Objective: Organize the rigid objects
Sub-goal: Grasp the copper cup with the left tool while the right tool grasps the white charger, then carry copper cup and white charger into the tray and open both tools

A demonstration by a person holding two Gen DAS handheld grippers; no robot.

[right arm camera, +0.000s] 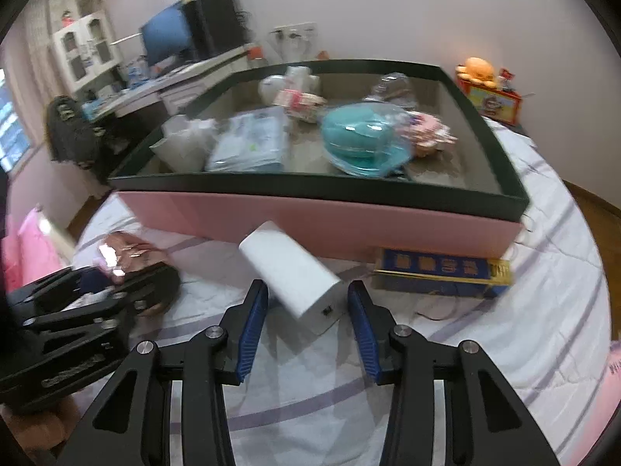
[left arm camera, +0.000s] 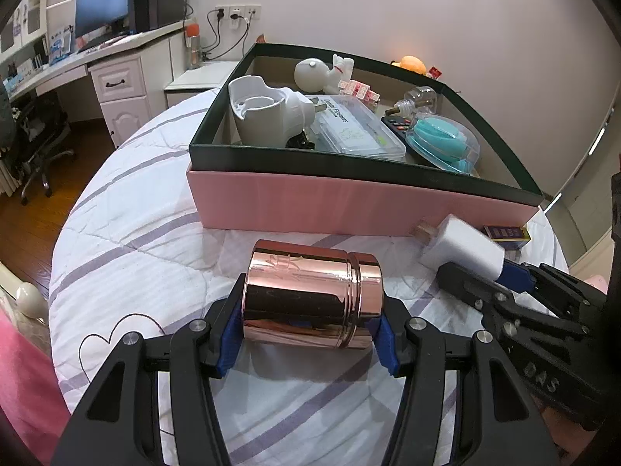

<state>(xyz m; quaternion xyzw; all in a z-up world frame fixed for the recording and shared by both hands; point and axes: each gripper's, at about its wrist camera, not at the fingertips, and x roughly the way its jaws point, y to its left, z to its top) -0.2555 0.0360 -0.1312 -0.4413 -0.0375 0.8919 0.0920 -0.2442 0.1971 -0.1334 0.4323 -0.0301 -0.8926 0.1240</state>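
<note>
A shiny rose-gold metal canister (left arm camera: 310, 295) lies on its side on the quilt, and my left gripper (left arm camera: 308, 328) is shut on it, one blue pad at each end. A white power adapter (right arm camera: 291, 272) lies tilted in front of the pink box (right arm camera: 310, 217). My right gripper (right arm camera: 306, 326) is open around the adapter's near end, pads on either side with gaps. In the left wrist view the adapter (left arm camera: 462, 246) and right gripper (left arm camera: 500, 279) sit at the right. The canister (right arm camera: 128, 252) shows blurred at the left of the right wrist view.
The pink box (left arm camera: 349, 209) with a dark green rim holds a white appliance (left arm camera: 264, 112), a clear plastic case (left arm camera: 357, 128), a teal item in a clear shell (left arm camera: 442, 139), a white figurine (left arm camera: 314, 73) and more. A blue-and-gold small box (right arm camera: 442, 272) lies beside the adapter. A desk with a monitor (left arm camera: 101, 4) stands beyond the bed.
</note>
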